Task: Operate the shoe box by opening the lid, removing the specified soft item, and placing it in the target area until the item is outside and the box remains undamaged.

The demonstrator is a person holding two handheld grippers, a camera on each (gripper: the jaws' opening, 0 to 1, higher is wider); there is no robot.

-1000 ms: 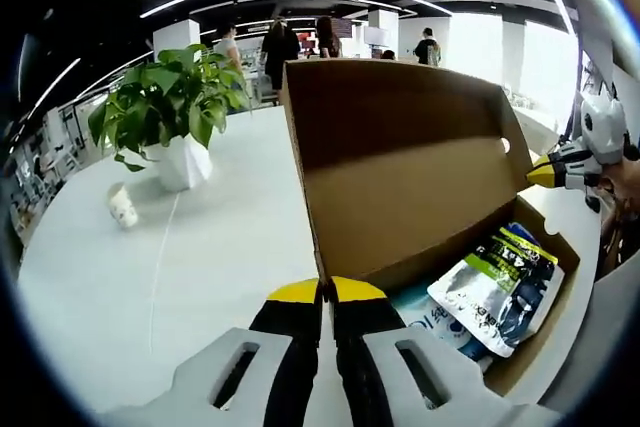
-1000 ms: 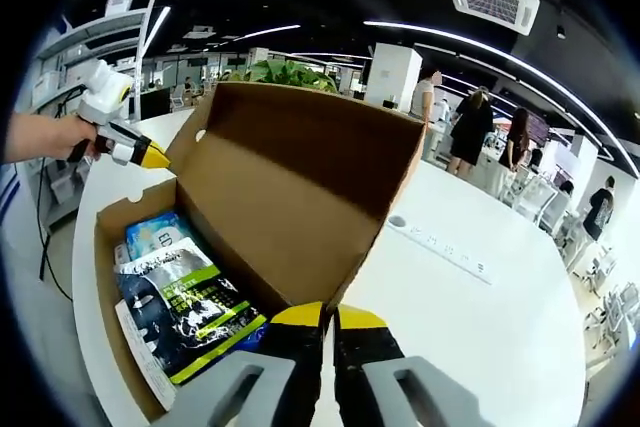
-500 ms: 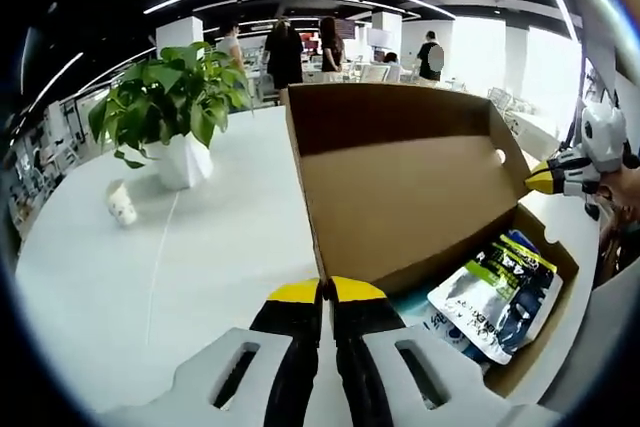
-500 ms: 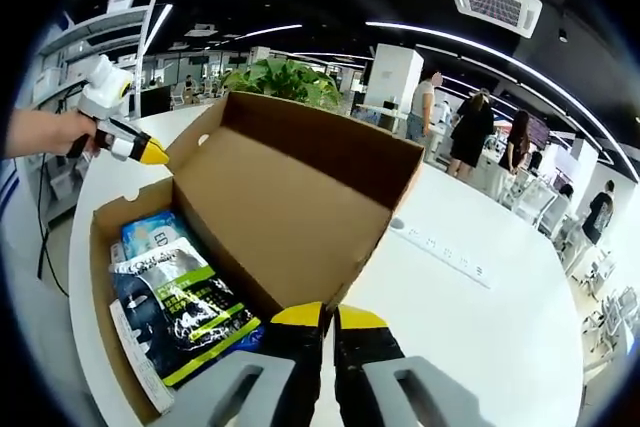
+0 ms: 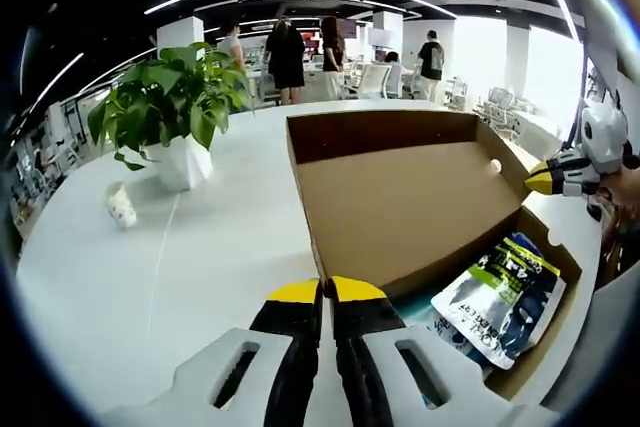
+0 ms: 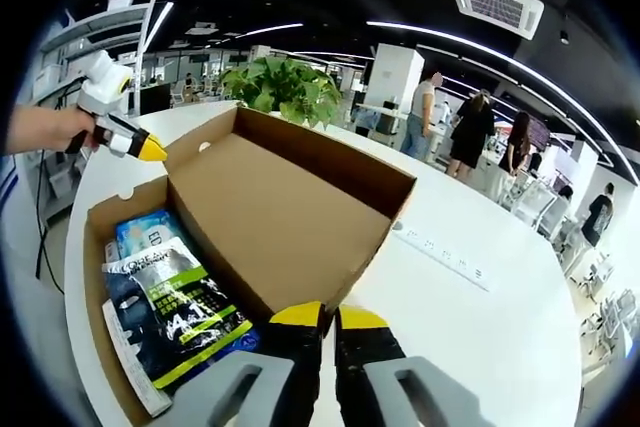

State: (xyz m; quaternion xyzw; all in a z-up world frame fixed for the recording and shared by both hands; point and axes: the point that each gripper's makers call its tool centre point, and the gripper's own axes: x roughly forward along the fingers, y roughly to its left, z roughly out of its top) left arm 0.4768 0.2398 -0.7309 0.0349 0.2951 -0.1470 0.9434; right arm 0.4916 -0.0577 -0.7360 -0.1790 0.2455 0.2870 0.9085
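Left gripper view: the left gripper (image 5: 327,292) has its yellow-tipped jaws pressed together on nothing, at the near corner of the box (image 5: 545,332) where the lid (image 5: 400,202) hinges. The lid lies folded back, nearly flat on the table (image 5: 180,257). The pouch (image 5: 503,292) lies inside the box, to the right of these jaws, its long axis slanting up and to the right. The right gripper (image 5: 560,175) sits at the box's far end.

Right gripper view: the right gripper (image 6: 328,315) also has its jaws closed and empty, at the opposite hinge corner. The pouch (image 6: 170,302) lies to the left of them in the box (image 6: 95,342), long axis slanting toward the jaws. The left gripper (image 6: 140,147) is at the far end. Each gripper seems about equally close; either would need to swing inward over the box wall and open.
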